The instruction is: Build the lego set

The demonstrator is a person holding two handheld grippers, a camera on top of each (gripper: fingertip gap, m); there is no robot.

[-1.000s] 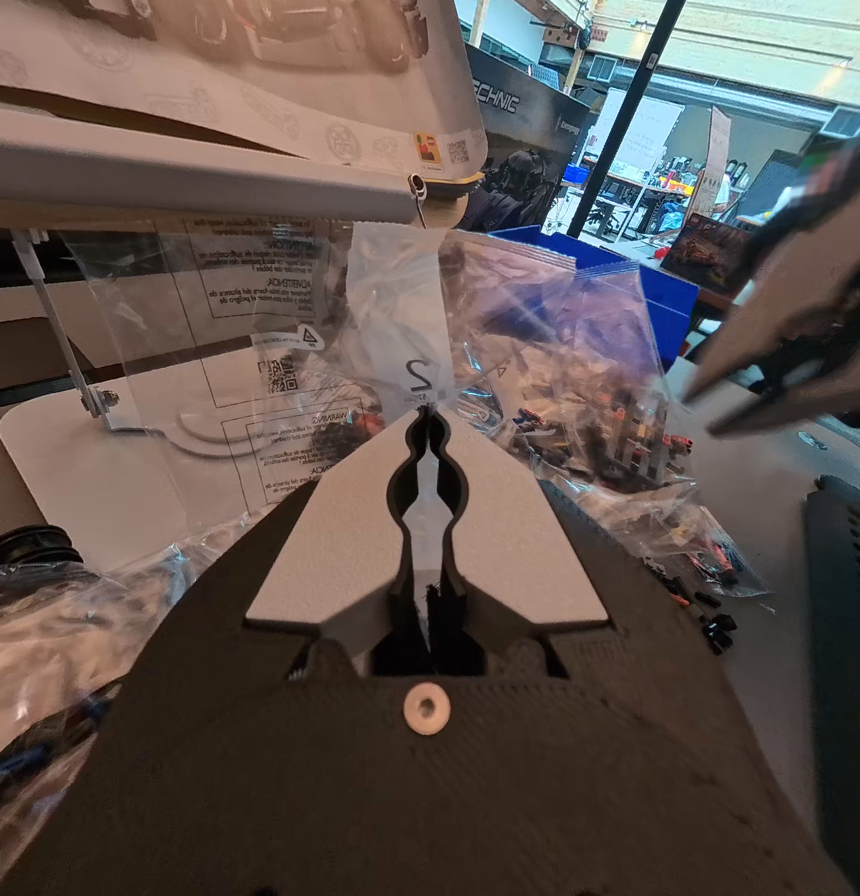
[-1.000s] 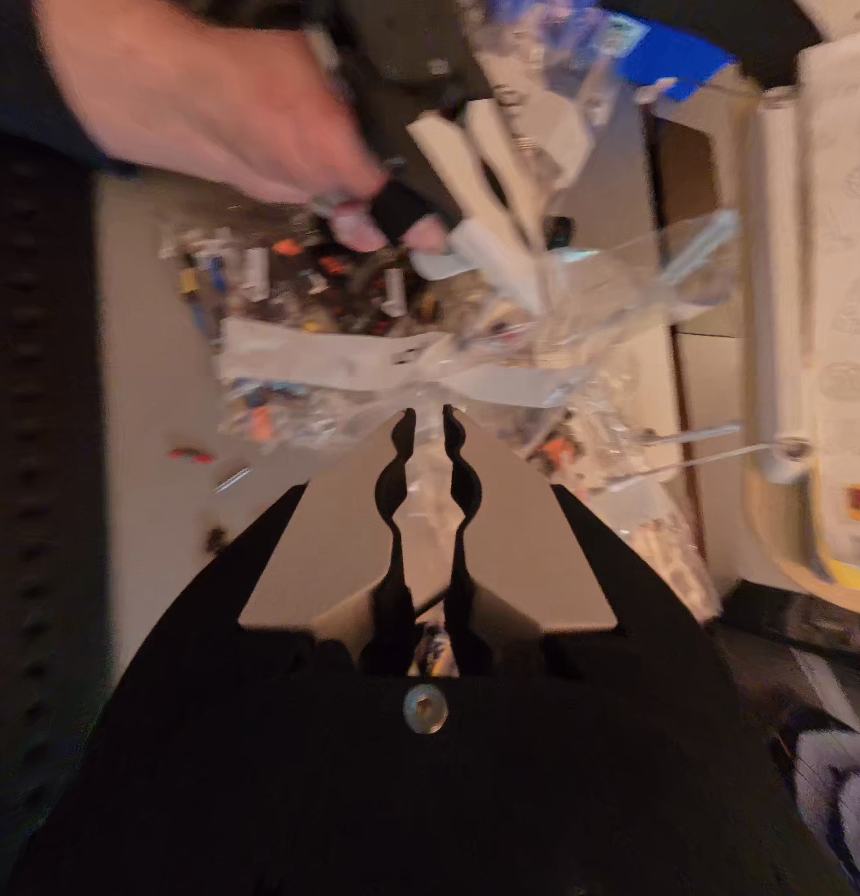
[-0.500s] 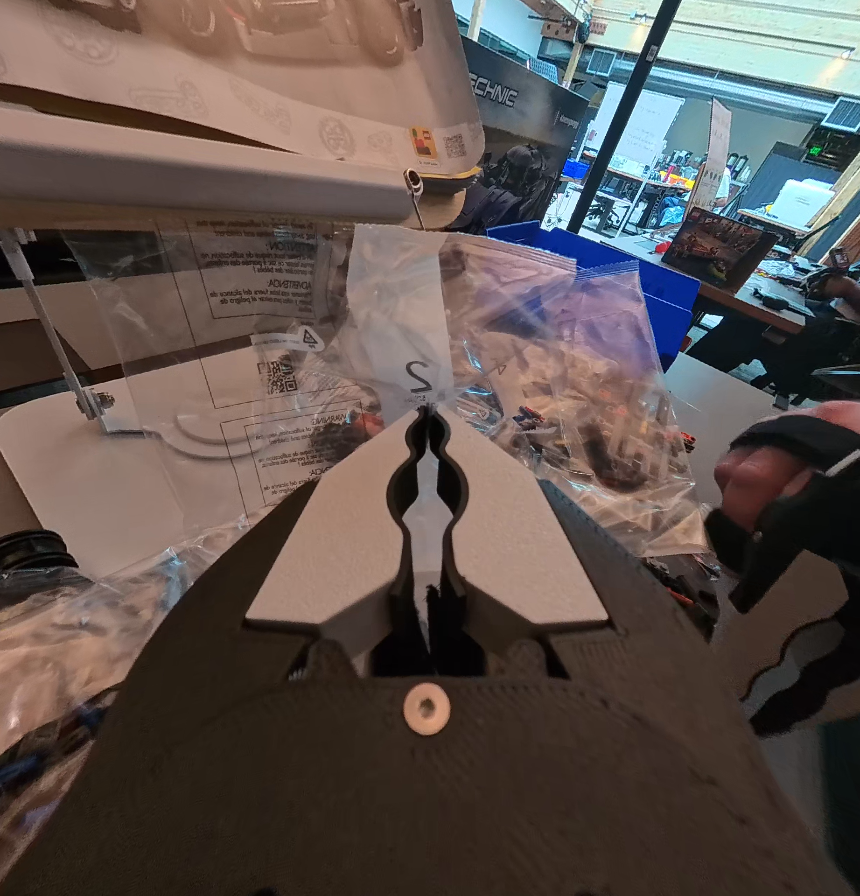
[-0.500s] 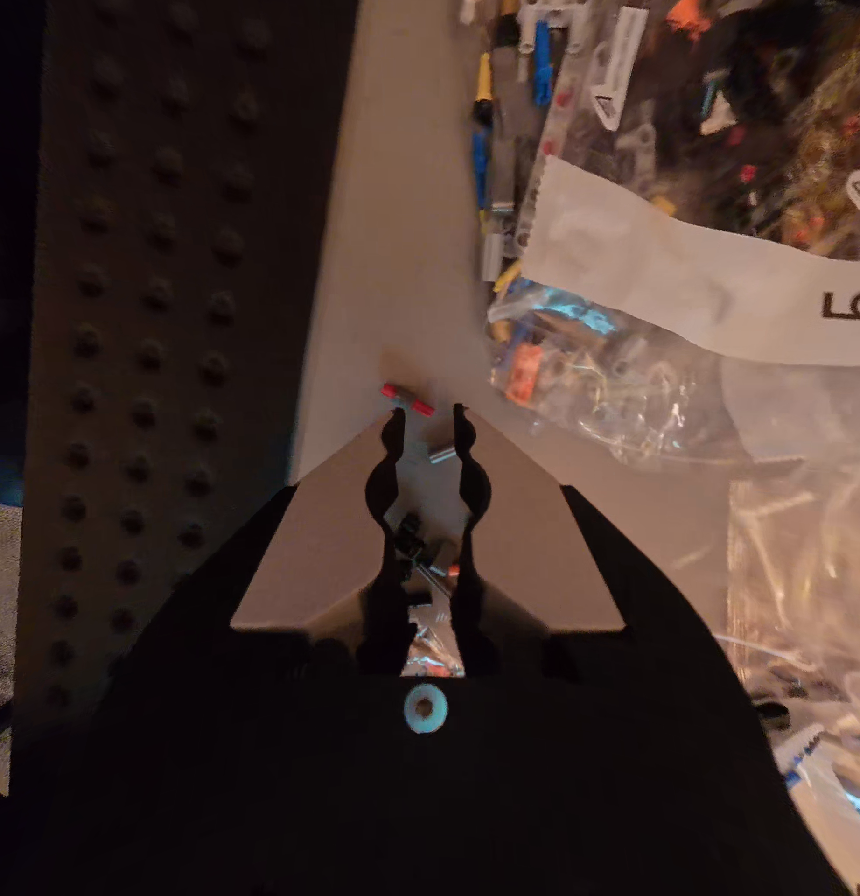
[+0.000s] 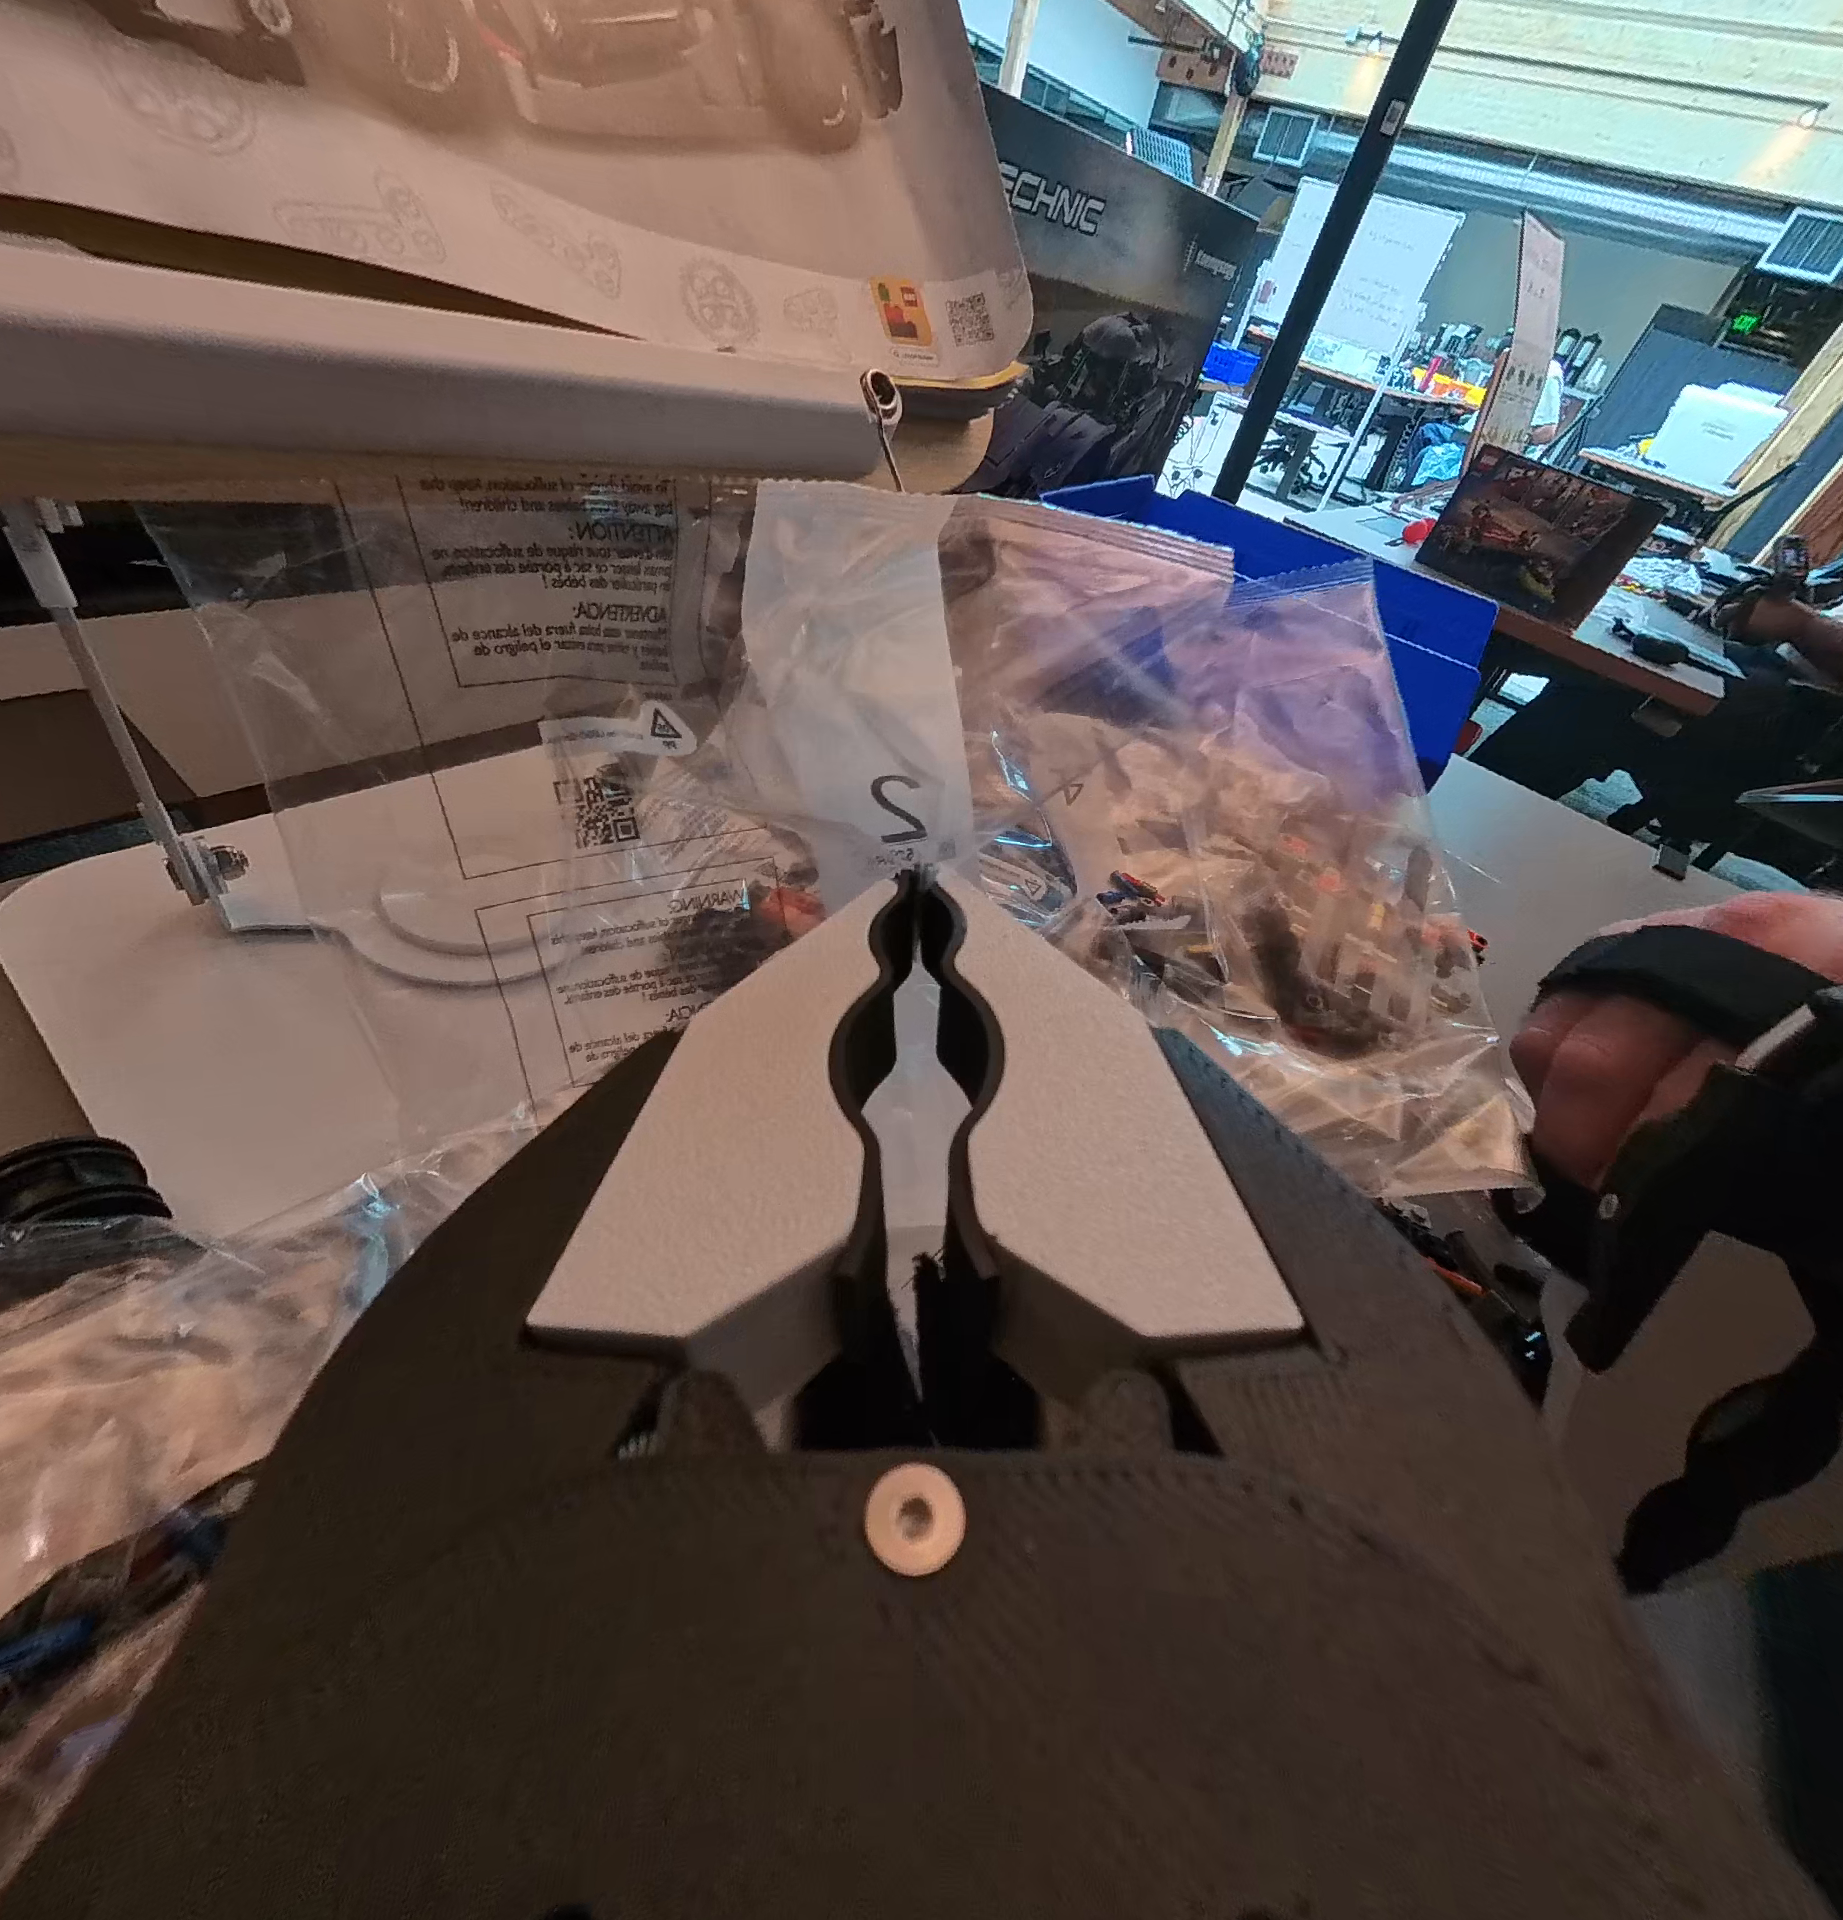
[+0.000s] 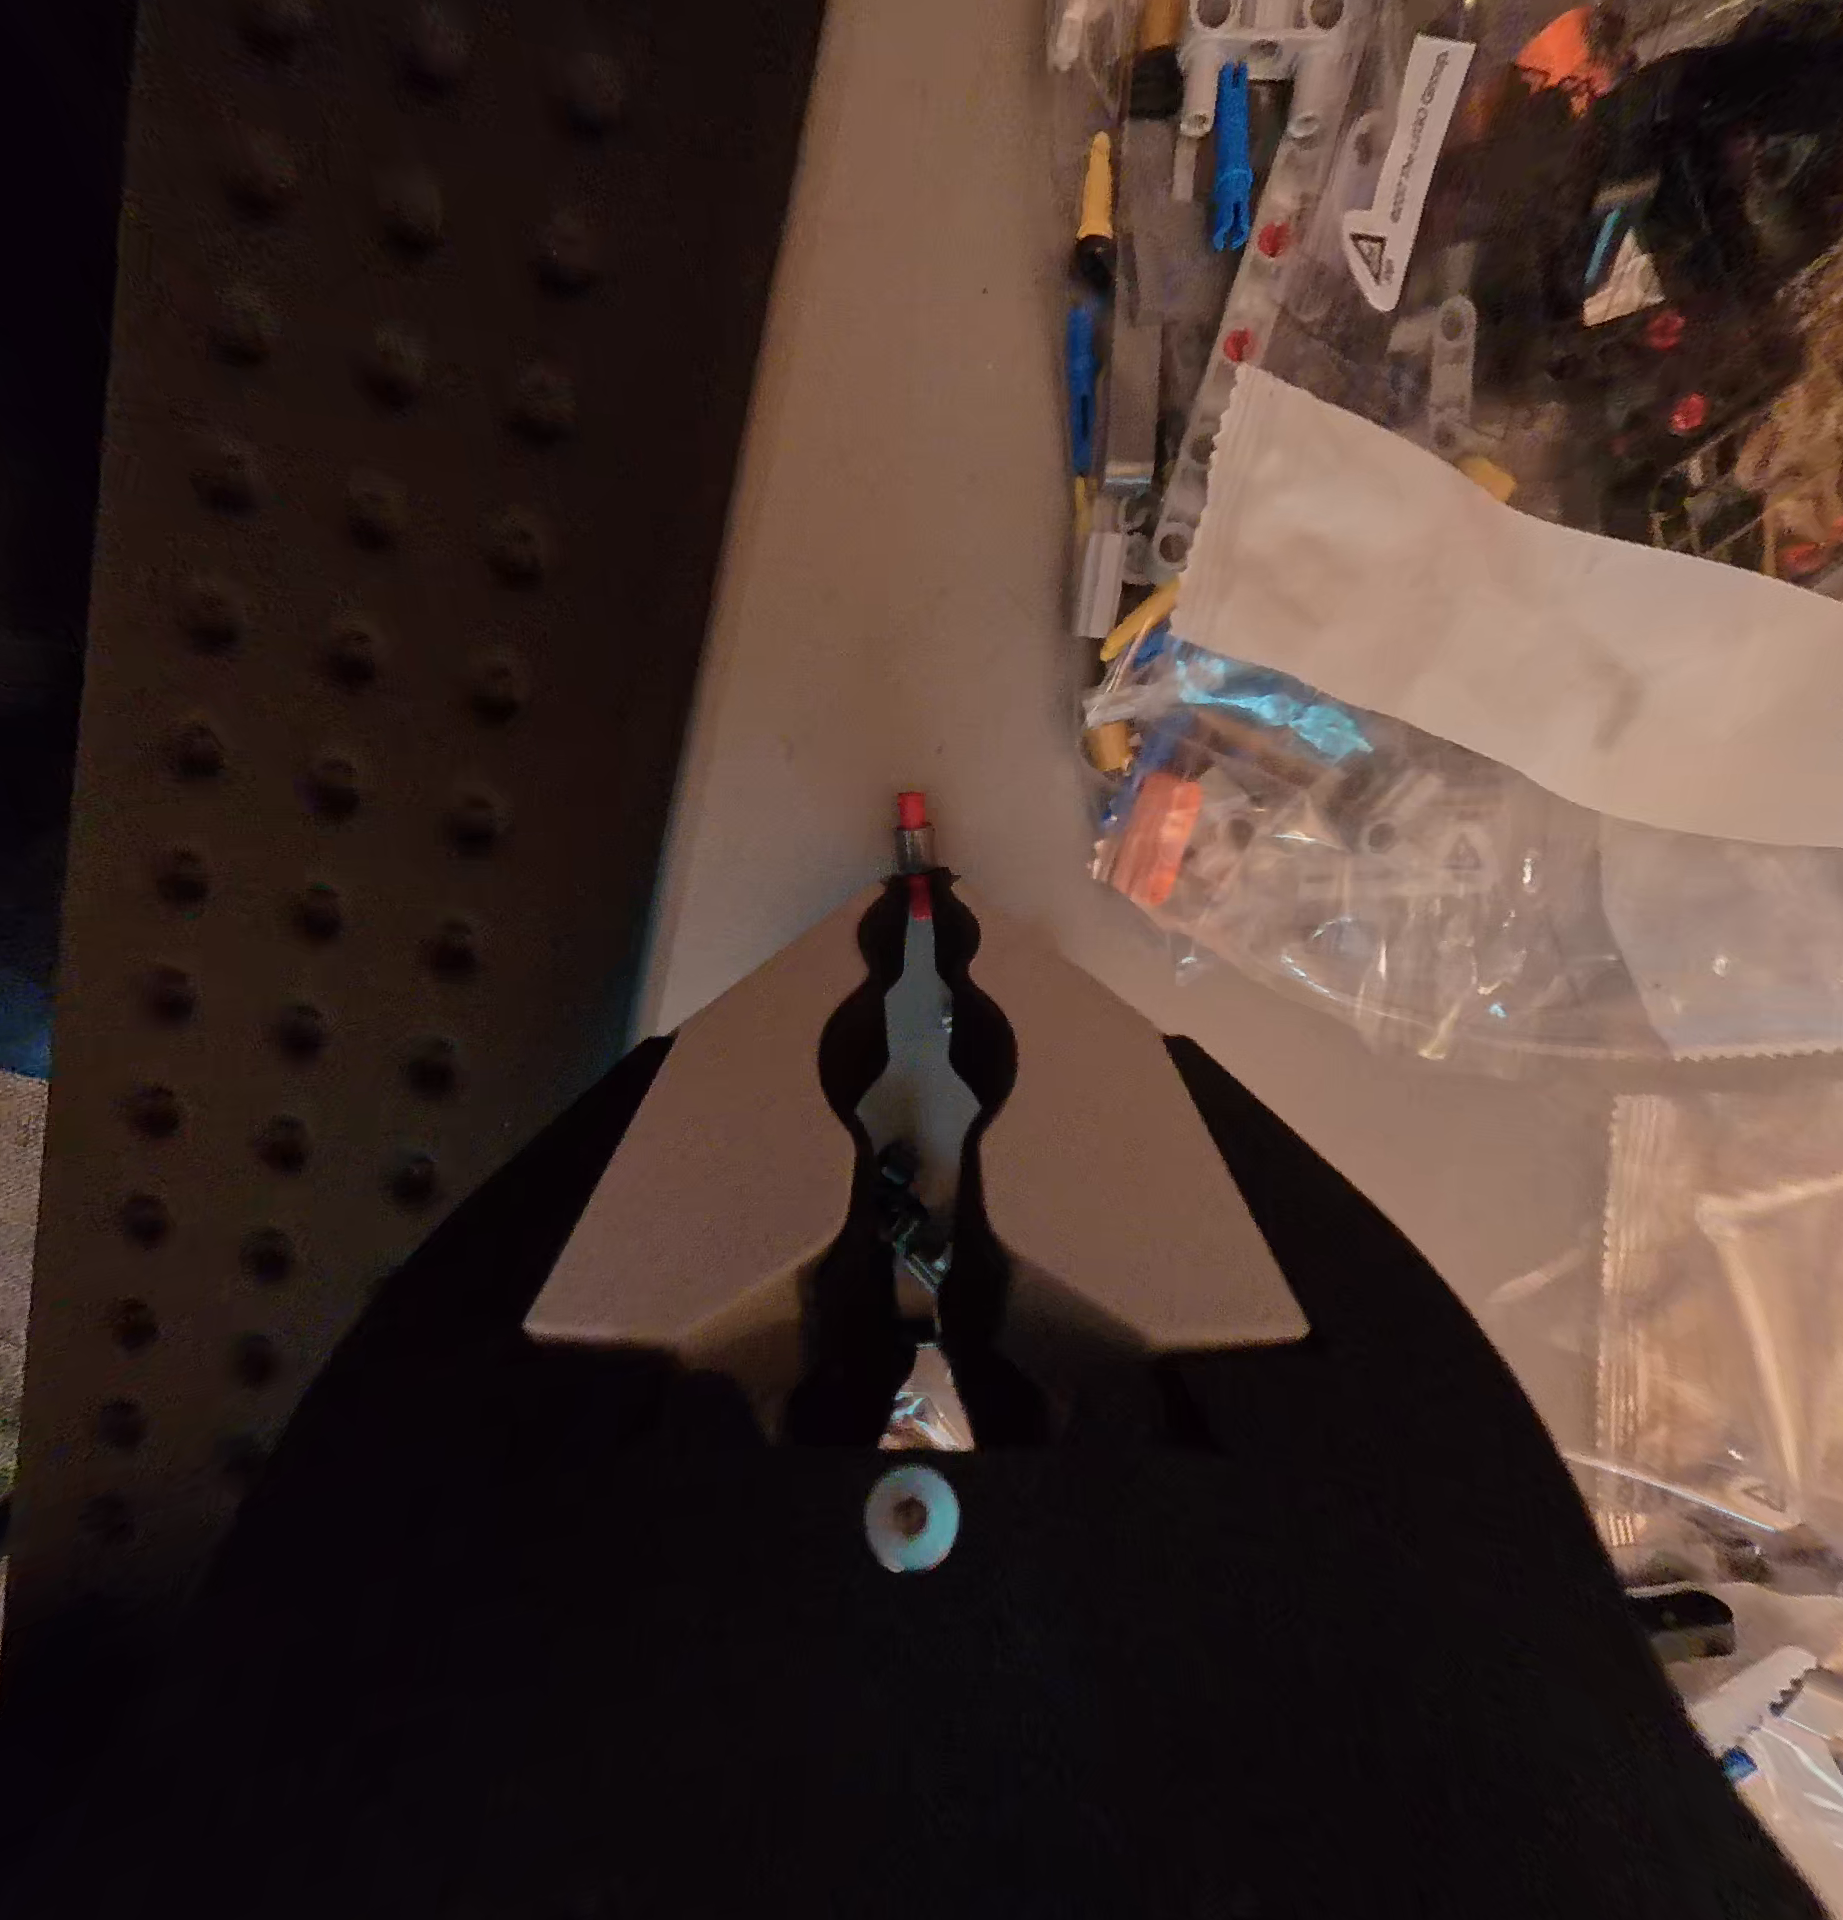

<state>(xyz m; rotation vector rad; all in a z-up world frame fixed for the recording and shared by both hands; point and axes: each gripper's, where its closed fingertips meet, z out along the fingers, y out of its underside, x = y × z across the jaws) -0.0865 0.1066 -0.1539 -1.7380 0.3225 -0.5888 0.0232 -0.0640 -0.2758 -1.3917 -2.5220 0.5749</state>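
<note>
In the left wrist view my left gripper is shut on the bottom edge of a clear lego parts bag with a white strip and holds it upright above the table. A second bag of small parts hangs beside it. My right gripper shows at the far right, held by a hand, pointing down. In the right wrist view my right gripper is low over the beige table, its tips closed on a small red-and-grey pin that sticks out forward.
A dark studded baseplate lies left of the pin. Bags of parts and loose pieces lie to the right. An instruction booklet sits on a white stand. A blue bin and a black tyre are nearby. Left tips to right tips: about 25 centimeters.
My right gripper left the bags, came down to the table beside the baseplate and closed on the red pin. My left gripper kept holding its bag still.
</note>
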